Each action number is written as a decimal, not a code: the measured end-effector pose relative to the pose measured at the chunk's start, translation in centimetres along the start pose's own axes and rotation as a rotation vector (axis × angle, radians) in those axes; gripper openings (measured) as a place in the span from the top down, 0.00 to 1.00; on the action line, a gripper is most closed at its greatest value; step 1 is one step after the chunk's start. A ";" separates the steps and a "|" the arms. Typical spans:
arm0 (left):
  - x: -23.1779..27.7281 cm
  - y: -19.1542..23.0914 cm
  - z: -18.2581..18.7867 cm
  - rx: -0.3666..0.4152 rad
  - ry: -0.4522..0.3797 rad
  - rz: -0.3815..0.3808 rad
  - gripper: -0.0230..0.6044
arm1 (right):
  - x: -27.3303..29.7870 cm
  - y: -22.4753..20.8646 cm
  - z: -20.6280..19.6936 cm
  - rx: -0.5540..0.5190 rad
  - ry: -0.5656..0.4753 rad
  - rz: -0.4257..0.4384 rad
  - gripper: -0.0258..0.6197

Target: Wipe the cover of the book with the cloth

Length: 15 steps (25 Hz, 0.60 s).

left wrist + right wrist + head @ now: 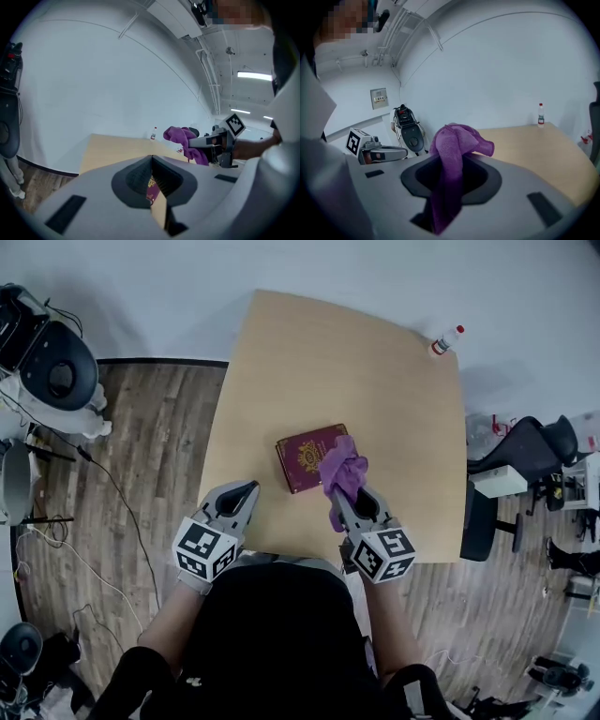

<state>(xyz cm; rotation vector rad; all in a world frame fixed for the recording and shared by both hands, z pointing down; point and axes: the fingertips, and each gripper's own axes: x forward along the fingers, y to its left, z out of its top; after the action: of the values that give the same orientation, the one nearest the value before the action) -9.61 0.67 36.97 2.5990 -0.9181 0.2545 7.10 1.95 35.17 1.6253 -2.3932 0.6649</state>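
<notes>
Right claw (356,504): clenched on the purple cloth (342,470); its own view shows the fabric pinched between the jaws, one bunch bulging out past the tips and a tail hanging down below them

Cloth: crumpled; in the head view it sits right at the tip of the right claw and overlaps the book's right edge; whether it presses on the cover or hangs just above it cannot be told

Book (305,456): maroon cover with a gold emblem, lying flat and closed on the bench (328,362); just ahead of the right claw and to its left; ahead of the left claw and off to its right, apart from it; a strip of the cover shows through the slit under the left jaws in that claw's own view

Left claw (246,491): jaws drawn together at the tips with nothing between them; held over the near edge of the bench, beside the right claw and left of it, touching neither book nor cloth

Bottle (447,339): small, clear, red cap; upright at the far right corner of the bench, well beyond both claws

Office chair (534,451): dark; on the floor past the bench's right edge, far to the right of the right claw
</notes>
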 end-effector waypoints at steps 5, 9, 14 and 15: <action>-0.3 -1.4 3.2 0.051 -0.060 -0.012 0.93 | -2.2 0.8 2.4 -0.066 -0.071 0.027 0.76; 0.0 -3.0 4.7 0.089 -0.103 -0.031 0.93 | -3.6 1.1 4.0 -0.104 -0.136 0.073 0.76; 1.1 -4.0 5.4 0.090 -0.120 -0.034 0.93 | -4.3 0.6 4.3 -0.122 -0.145 0.084 0.76; 1.4 -4.1 5.5 0.086 -0.122 -0.033 0.93 | -4.3 0.4 4.3 -0.124 -0.144 0.085 0.76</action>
<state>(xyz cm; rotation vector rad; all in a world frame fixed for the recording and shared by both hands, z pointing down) -5.73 0.61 31.17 2.7328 -0.9226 0.1299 8.82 3.78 29.63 1.5786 -2.5604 0.4163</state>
